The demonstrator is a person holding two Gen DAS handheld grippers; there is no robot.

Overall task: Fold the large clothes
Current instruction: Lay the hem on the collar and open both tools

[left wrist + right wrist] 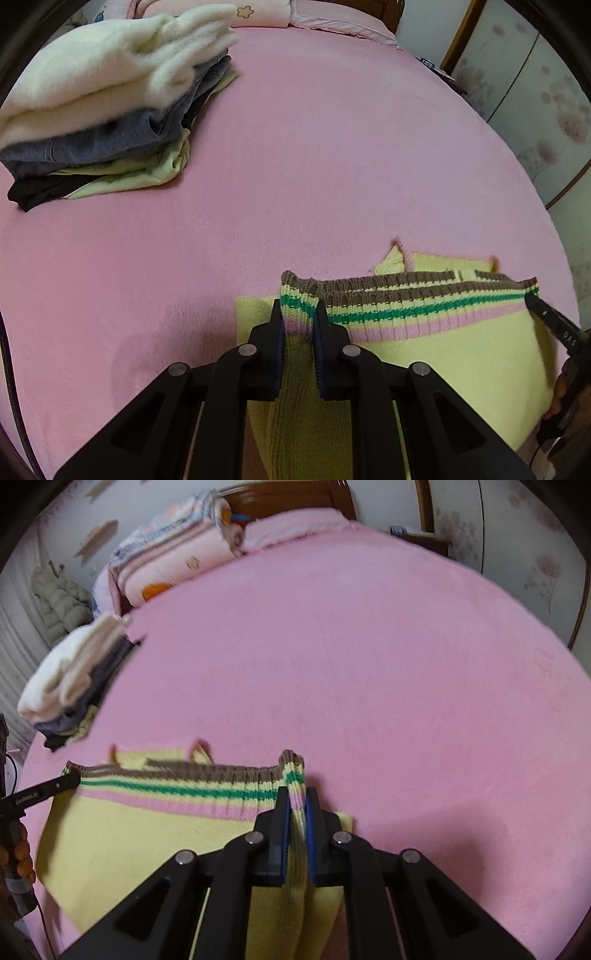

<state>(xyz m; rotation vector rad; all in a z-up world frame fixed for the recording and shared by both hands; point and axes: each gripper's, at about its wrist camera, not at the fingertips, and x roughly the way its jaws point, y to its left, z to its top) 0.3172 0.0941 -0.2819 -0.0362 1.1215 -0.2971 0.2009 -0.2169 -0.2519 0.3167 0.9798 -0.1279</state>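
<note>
The pale yellow knitted sweater with a ribbed hem striped in brown, green and pink (454, 354) lies on the pink bed cover (314, 166), its striped hem stretched out between the two tools; the left claw (298, 325) is clamped on one corner of that hem, the knit bunched upright between its blue-padded fingers (280, 332); the right claw (296, 805) pinches the opposite corner in the same manner, and its black tip appears at the far right of the left wrist view; part of the yellow body lies beneath the lifted hem; well apart, toward the left side of the bed, sits a stack of folded clothes topped by a fluffy white garment (103, 85); folded pink patterned quilts (173, 557) rest at the wooden headboard (295, 496).
</note>
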